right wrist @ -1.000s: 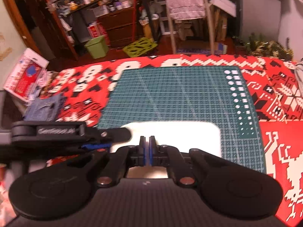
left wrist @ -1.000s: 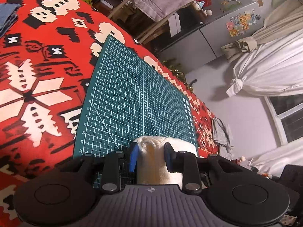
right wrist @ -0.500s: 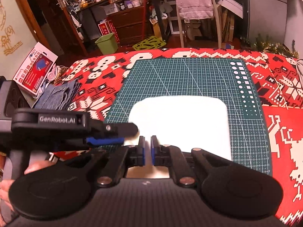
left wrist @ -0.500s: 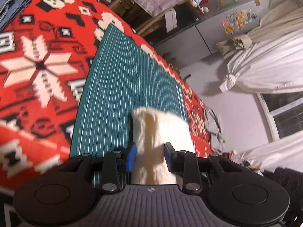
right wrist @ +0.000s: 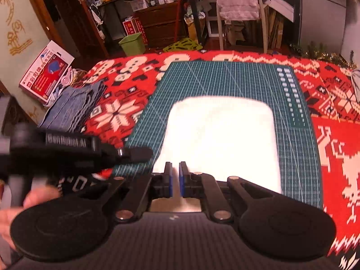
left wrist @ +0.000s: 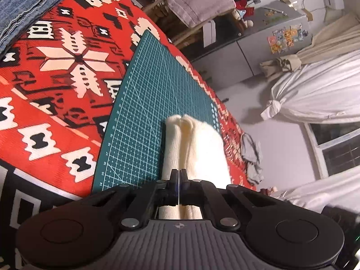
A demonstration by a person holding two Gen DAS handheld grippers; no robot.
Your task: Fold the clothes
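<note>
So the cream sweater [right wrist: 221, 139] is folded into a neat rectangle and sits on the green cutting mat [right wrist: 225, 78], pretty much dead center of the right wrist view. From the left wrist view you see the same sweater [left wrist: 193, 148] edge-on at lower center, a thick bundle with a couple of rounded folds showing at its far end, lying along the right side of the mat [left wrist: 153, 94].

The left gripper [left wrist: 178, 177] has its jaws pressed together, basically no gap between them, and it sits right over the near end of the sweater. Can't honestly tell if any fabric is caught in there. In the right wrist view that same gripper [right wrist: 139, 154] pokes in from the left edge, a bit blurry, tip just beside the sweater's left side, with a hand [right wrist: 13, 211] on its handle down in the lower left corner.

The right gripper [right wrist: 176, 175] has its jaws apart by a narrow gap, above the near edge of the sweater, not pinching anything.

Everything is on a red patterned blanket [right wrist: 333, 148]. A folded pile of jeans [right wrist: 72, 108] sits on it left of the mat, upper left corner in the left wrist view [left wrist: 24, 6].
</note>
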